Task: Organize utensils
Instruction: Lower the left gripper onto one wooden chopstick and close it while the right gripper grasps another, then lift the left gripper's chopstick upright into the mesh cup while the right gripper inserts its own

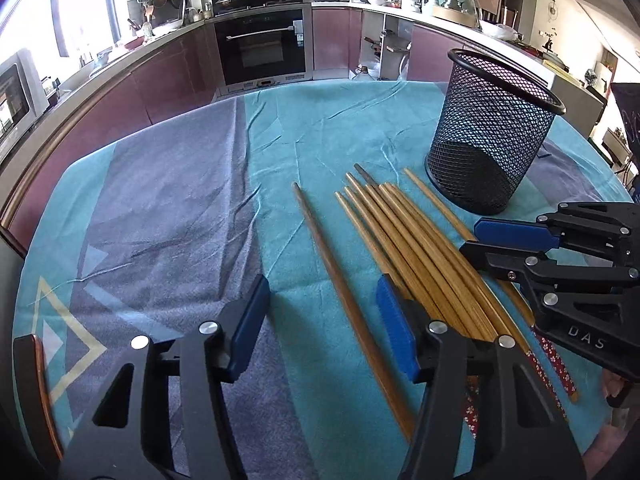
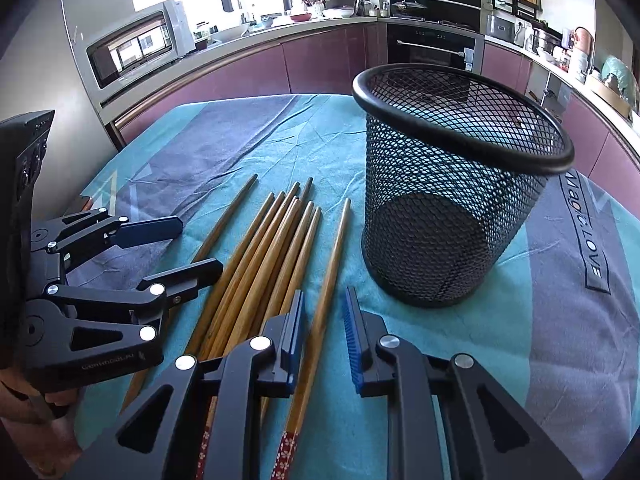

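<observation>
A: While the chopsticks lie flat on the worktop, how are they laid out?

B: Most of them form a tight fan just beside the mesh cup, tips pointing away from the cameras. One darker stick lies apart on the left of the bunch, and one stick lies apart on the side nearer the cup. A few have red flowered ends near the cameras.

A: And the cup?

B: It stands upright on the cloth, close to the tips of the chopsticks but not touching them. Through the mesh I see only its dark bottom.

A: What is the left tool doing?

B: It is about half open. In the left wrist view the single dark stick runs between its blue pads, with clear cloth on either side, so it has hold of nothing.

A: The right tool?

B: Its gap is narrow and the lone stick on the cup side runs through it. In the right wrist view a slim gap shows beside the stick at the right pad; I cannot tell whether the left pad touches it, so no grip shows.

A: Anything around them?

B: A teal and grey cloth covers the worktop. Behind are purple cabinets, an oven and a microwave. A person's hand holds the left tool
</observation>
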`<state>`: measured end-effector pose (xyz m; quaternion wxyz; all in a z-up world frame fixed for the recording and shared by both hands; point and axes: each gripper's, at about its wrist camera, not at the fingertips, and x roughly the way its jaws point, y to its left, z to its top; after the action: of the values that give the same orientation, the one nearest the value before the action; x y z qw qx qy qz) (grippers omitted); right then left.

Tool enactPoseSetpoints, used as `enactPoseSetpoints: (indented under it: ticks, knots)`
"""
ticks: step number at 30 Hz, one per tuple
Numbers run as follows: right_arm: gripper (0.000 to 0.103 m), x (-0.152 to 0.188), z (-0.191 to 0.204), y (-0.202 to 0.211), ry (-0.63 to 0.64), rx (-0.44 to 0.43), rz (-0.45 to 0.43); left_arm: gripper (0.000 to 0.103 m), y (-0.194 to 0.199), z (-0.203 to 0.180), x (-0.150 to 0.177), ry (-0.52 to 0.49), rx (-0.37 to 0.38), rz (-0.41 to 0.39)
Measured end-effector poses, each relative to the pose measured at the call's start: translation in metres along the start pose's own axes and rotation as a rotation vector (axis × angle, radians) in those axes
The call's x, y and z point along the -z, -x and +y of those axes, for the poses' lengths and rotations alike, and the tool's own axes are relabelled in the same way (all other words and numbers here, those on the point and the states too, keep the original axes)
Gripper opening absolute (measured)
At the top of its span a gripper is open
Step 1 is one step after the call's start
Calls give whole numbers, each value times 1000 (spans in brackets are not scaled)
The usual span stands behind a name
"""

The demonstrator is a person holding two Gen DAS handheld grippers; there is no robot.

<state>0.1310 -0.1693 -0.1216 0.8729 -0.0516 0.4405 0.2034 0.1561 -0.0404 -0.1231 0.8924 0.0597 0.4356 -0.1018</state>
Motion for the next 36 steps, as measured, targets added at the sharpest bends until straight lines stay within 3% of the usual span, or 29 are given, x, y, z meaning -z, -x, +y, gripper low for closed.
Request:
enactPoseSetpoints:
  ticks: [3,8,18,23,32,36]
  knots:
    - [6,-2,-2,0,-19,-22,0,40,-2,-3,-4,0,11,-1]
    - [5,3,-6,5,-50,-53,-16,13,-3,-2,-8,42,36,8]
    - [5,3,-4,46,-21,-108,-132,10,8,4,-2,97,84,-16]
    - [5,-2,-4,77,0,-133,-223,8,34,12,-3,116,171,-45]
    - [5,-15,-20,128,-15,-160,-373,8,109,26,-18,102,308,-211]
    - [5,-22,-28,143,-22,-169,-420,8,146,30,-27,99,336,-312]
